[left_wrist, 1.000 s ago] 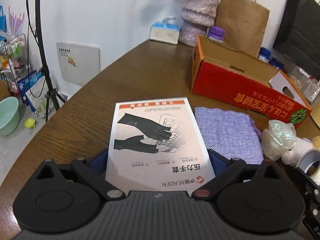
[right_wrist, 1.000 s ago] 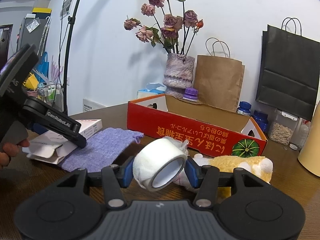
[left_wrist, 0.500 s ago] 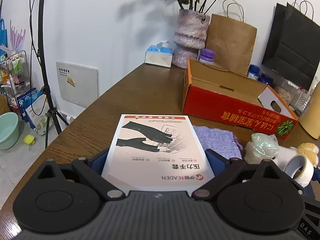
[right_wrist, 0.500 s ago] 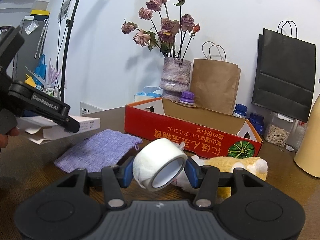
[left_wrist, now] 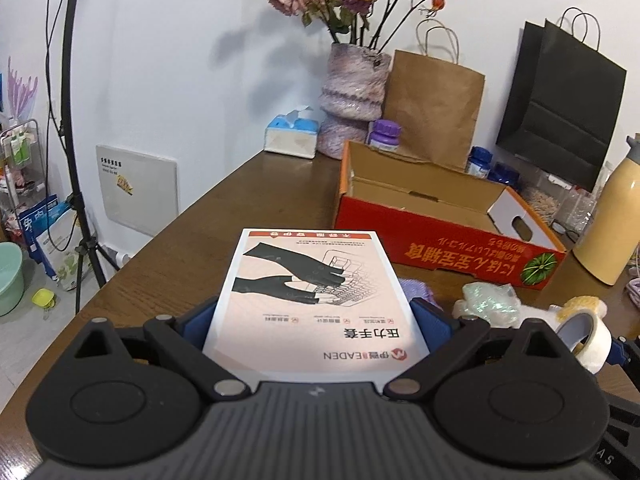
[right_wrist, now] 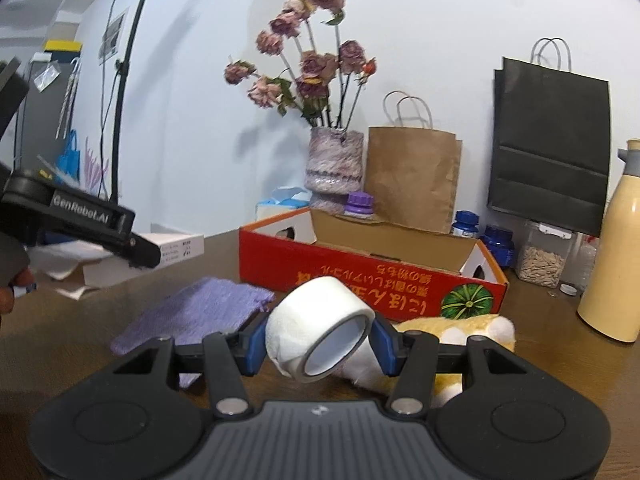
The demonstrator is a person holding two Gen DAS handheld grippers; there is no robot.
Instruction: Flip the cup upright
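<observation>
The left gripper (left_wrist: pixel 314 316) is clamped on a flat white box (left_wrist: pixel 316 300) printed with black gloves, its blue pads pressing the box's two long sides, and holds it clear above the brown table (left_wrist: pixel 256 200). The right gripper (right_wrist: pixel 320 340) is closed on a roll of white tape (right_wrist: pixel 320 334), one pad on each flat side, with the roll's hole tilted toward the camera. In the right wrist view the left gripper (right_wrist: pixel 140 252) shows at the left edge with the box (right_wrist: pixel 176 250) sticking out from it.

Under and beyond the tape lie a purple cloth (right_wrist: pixel 196 312) to the left and a yellow and white plush toy (right_wrist: pixel 460 330) to the right. Farther back sits a red cardboard tray (right_wrist: pixel 360 280) (open on top), then a vase of dried roses (right_wrist: pixel 334 168), a brown paper bag (right_wrist: pixel 412 180), a black paper bag (right_wrist: pixel 552 152) and, at the far right, a cream bottle (right_wrist: pixel 612 256).

I cannot pick out a cup in either view; a crumpled clear plastic thing (left_wrist: pixel 486 304) lies near the tape, but I cannot tell what it is.
</observation>
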